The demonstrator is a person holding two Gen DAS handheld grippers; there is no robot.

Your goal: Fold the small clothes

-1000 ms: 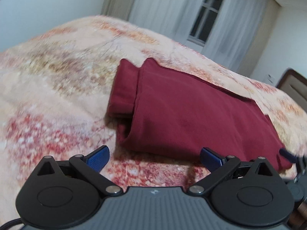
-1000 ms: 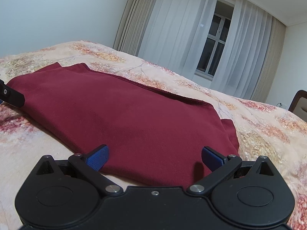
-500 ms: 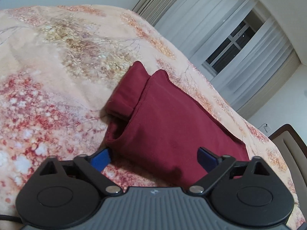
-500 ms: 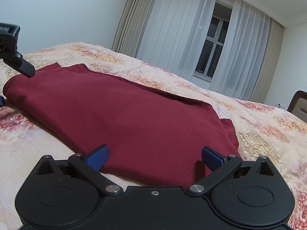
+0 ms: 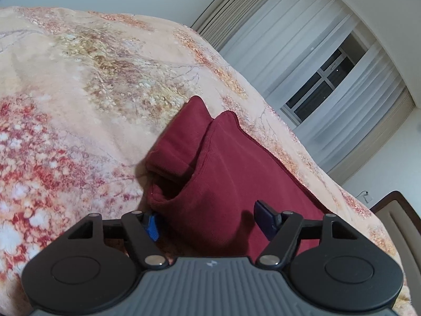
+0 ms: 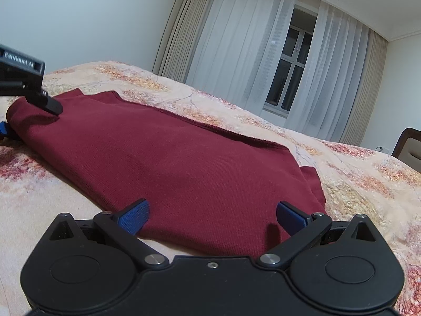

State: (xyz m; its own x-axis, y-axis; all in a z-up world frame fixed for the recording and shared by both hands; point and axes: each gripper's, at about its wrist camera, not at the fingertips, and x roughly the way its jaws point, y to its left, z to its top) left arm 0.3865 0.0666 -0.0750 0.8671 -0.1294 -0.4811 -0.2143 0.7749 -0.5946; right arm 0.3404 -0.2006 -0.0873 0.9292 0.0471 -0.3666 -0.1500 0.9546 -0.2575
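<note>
Garment place: dark red garment [image 6: 171,163], already folded into a flat stack, spread across the floral bedspread [image 6: 355,184], near edge towards both grippers.

Risk, left corner: several loose layers and an open pocket at the left end [image 5: 168,197]; likely to catch only the top layer or miss the lowest one, so that the stack slides apart when lifted.

Risk, uneven lift: left end about to be gripped, right end not; probably skewed or dragged over the soft bedspread if raised from one side alone.

Risk, right corner: small flap sticking out under the right end [image 6: 313,181]; could stay behind or bunch into the next fold.

Left gripper [image 5: 208,221]: partly open, jaws just been closing, straddling the near-left corner of the garment; one blue pad [image 5: 152,225] low beside the cloth edge, the other over the top face; no clamp visible yet.

Right gripper [image 6: 211,216]: jaws spread wide, near-right edge of the garment between the pads, nothing pinched, nothing held.
</note>
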